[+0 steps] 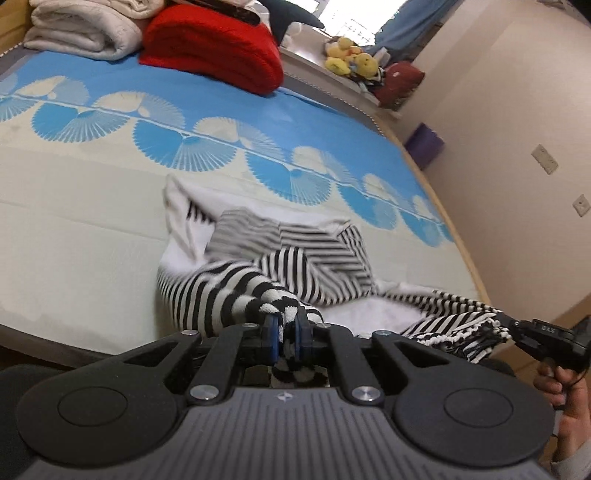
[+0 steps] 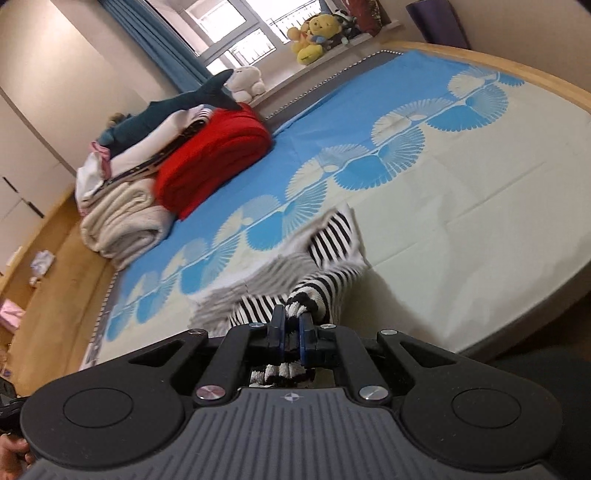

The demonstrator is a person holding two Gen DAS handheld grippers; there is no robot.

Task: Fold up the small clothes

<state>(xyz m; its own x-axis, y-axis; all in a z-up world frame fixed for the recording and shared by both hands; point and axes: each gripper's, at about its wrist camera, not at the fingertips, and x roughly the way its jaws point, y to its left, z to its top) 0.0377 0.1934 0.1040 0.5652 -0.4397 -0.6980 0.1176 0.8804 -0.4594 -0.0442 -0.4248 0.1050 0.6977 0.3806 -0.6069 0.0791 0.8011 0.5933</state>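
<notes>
A: What is held by the left gripper point(image 1: 287, 332)?

B: A bunched fold of the black-and-white striped knit garment with a white fleecy lining point(image 1: 295, 258) is pinched between its blue-padded fingers point(image 1: 271, 334), which are closed down narrow on the cloth. Some striped fabric is seen behind the pads, inside the frame.

A: And the right gripper point(image 2: 291, 328)?

B: The same is seen there: another striped edge of the garment point(image 2: 325, 251) is clamped between the blue pads point(image 2: 305, 338), with only the cloth's thickness left between them. In the left wrist view the right gripper point(image 1: 539, 334) is seen at the far right, with striped cloth at its tip and a hand point(image 1: 561, 387) below it.

A: Where is the garment placed?

B: It is spread, crumpled, on the bed with a cream and blue fan-patterned sheet point(image 1: 92, 229), at the near edge, on the cream part. The far portion is blurred in both views, so its exact lie cannot be told.

A: What else is carried by the bed?

B: At the far corner, a folded red blanket point(image 1: 214, 51) is laid beside a folded cream quilt point(image 1: 81, 33); a dark blue plush shark point(image 2: 173, 110) is seen on top of the stack. Yellow plush toys point(image 1: 351, 59) are set on the window ledge beyond the bed's far edge.
</notes>
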